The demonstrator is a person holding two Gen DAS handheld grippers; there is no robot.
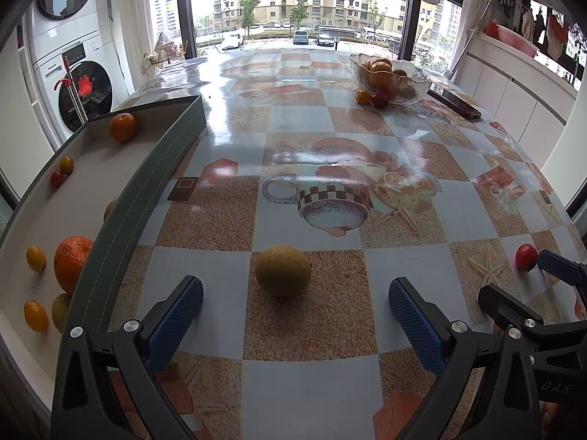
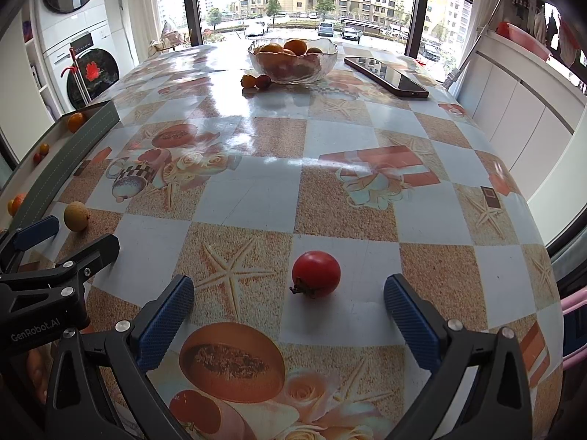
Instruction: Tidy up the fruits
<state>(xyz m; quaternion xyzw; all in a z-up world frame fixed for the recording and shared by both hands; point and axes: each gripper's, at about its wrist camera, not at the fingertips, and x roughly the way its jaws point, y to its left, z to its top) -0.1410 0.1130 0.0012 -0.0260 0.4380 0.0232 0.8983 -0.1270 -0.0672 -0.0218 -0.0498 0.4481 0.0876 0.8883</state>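
Along the left edge of the worktop (image 1: 330,139) sits the grey tray (image 1: 146,198), already carrying an orange (image 1: 71,262), a smaller orange (image 1: 123,127) and several cherry tomatoes; its raised wall is the first hazard, since a fruit carried too low would knock against it and drop back onto the glossy cloth. Just right of the tray, near the front edge, the left claw (image 1: 295,299) is spread wide with the tan round fruit (image 1: 283,270) lying between its pads, untouched; closing off-centre could squirt this round thing forward or toward the tray wall. Further right, the right claw (image 2: 288,299) is likewise spread around the red tomato (image 2: 316,274), which rests on its side near the front right corner; too hard a squeeze may bruise it, and a nudge could roll it off the edge. The two claws stand close together and could collide. At the far edge wait the glass bowl (image 2: 293,60) and a phone (image 2: 387,77).
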